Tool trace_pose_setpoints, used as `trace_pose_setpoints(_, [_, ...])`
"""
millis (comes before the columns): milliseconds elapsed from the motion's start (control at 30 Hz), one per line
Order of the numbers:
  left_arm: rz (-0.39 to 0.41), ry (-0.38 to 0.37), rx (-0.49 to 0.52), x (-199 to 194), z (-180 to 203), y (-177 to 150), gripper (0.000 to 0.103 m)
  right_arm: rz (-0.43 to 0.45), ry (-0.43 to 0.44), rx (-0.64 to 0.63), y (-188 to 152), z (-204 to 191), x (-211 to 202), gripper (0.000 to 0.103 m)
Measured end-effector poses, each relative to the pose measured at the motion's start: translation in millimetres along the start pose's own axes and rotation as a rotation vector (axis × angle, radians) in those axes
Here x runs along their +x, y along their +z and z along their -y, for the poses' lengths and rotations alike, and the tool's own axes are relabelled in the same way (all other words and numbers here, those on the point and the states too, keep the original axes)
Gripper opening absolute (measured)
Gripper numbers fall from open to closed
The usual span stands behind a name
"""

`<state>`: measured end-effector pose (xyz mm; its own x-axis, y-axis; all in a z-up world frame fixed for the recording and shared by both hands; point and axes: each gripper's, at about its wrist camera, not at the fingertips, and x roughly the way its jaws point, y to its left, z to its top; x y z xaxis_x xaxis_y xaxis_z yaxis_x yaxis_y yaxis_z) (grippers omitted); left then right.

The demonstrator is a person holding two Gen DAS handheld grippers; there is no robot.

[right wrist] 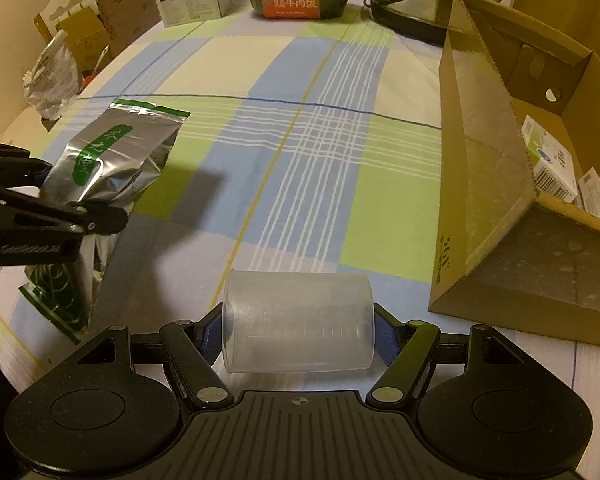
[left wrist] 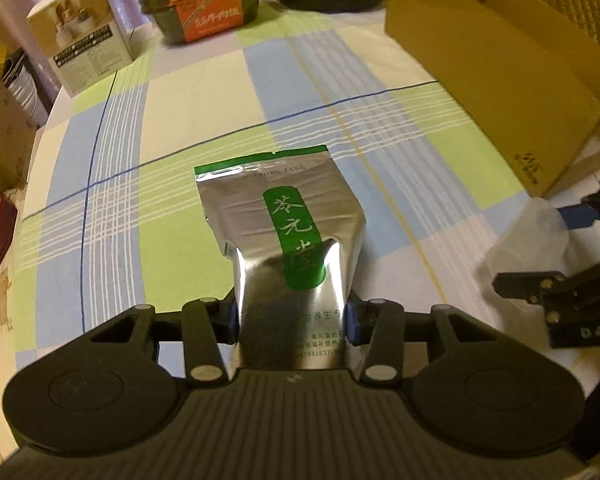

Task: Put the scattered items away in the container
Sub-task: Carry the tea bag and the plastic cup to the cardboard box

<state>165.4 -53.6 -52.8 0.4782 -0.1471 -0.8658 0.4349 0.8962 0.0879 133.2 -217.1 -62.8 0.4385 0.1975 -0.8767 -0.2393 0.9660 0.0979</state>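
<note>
Checked blue, green and cream cloth covers the counter (right wrist: 300,128), with food boxes and a kettle at its far edge. Closed on a silver-and-green foil tea pouch (left wrist: 288,236), the left gripper (left wrist: 290,320) holds it between its fingers. Fingers of the right gripper (right wrist: 298,332) pinch a clear plastic measuring cup (right wrist: 298,320) lying on its side. Ahead and to the right of both stands the open cardboard box (right wrist: 496,184), a few small cartons (right wrist: 550,160) already inside. Both items remain outside it, so the job looks partly done.
</note>
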Motion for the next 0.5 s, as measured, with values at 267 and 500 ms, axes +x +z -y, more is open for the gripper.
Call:
trace_pose_setpoints(267, [0.017, -0.014, 0.015, -18.2, 13.8, -5.0, 0.041, 0.032, -0.01, 0.02, -0.9, 4.1, -19.8, 0.074])
trace_pose_setpoints(500, [0.03, -0.022, 0.023, -31.2, 22.9, -9.3, 0.041, 0.042, -0.024, 0.037, -8.6, 10.8, -34.9, 0.074])
